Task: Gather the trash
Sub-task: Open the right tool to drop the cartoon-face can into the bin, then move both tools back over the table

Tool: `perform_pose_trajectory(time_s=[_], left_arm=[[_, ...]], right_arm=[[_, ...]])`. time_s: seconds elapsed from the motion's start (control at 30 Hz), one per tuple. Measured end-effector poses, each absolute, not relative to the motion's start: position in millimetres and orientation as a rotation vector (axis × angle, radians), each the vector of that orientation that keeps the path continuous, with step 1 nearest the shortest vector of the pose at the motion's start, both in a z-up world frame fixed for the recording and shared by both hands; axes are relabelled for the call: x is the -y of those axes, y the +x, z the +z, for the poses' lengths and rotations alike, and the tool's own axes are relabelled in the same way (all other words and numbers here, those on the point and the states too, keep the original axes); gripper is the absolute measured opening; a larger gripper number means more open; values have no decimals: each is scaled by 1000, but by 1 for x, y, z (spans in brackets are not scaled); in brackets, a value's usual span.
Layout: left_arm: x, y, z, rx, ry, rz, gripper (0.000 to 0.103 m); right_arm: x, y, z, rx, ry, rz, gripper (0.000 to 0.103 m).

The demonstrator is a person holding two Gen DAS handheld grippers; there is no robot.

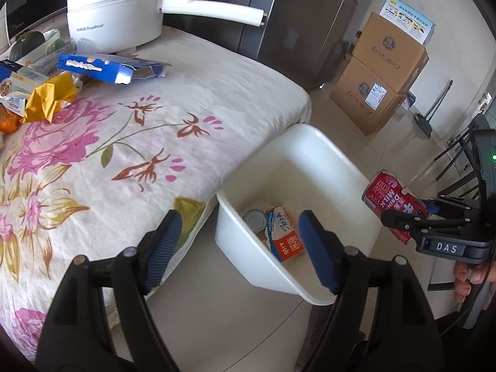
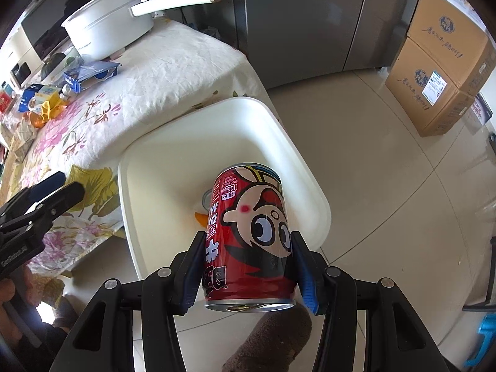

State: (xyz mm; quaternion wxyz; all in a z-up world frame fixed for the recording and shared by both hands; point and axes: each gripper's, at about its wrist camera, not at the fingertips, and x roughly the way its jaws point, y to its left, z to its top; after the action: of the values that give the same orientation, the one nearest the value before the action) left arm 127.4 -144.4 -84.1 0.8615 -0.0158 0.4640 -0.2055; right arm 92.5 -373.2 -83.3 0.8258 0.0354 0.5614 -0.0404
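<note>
My right gripper (image 2: 248,266) is shut on a red milk-drink can (image 2: 251,235) and holds it above the near rim of a white plastic bin (image 2: 217,117) on the floor. The same can (image 1: 393,204) and gripper (image 1: 409,217) show at the right of the left wrist view, just outside the bin (image 1: 310,136). In the bin lie a tin can (image 1: 254,220) and an orange-and-white carton (image 1: 283,232). My left gripper (image 1: 240,248) is open and empty, above the gap between the table edge and the bin.
A table with a floral cloth (image 1: 130,142) stands left of the bin. On it are a white electric pot (image 1: 117,15), a torn blue box (image 1: 108,66), a yellow wrapper (image 1: 51,96) and other packets. Cardboard boxes (image 1: 381,74) and a grey fridge (image 1: 294,21) stand behind.
</note>
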Motion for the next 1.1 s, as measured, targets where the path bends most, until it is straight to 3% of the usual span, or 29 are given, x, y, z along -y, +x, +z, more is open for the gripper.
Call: perform_pose_trajectory(time_s=[0.13, 0.17, 0.23, 0.97, 1.07, 1.1], left_arm=[[130, 126, -79, -971, -41, -410, 82], [127, 127, -79, -971, -44, -404, 82], [118, 126, -77, -970, -53, -391, 82], [21, 111, -56, -940, -128, -242, 84], [7, 108, -51, -931, -139, -214, 91], [3, 108, -49, -933, -136, -200, 98]], right_arm=[[368, 101, -82, -1176, 81, -89, 57], [367, 103, -82, -1178, 84, -98, 67], [365, 105, -80, -1169, 86, -111, 77], [312, 122, -48, -1122, 60, -28, 83], [298, 127, -41, -1106, 60, -12, 84], [292, 129, -38, -1100, 57, -6, 84]])
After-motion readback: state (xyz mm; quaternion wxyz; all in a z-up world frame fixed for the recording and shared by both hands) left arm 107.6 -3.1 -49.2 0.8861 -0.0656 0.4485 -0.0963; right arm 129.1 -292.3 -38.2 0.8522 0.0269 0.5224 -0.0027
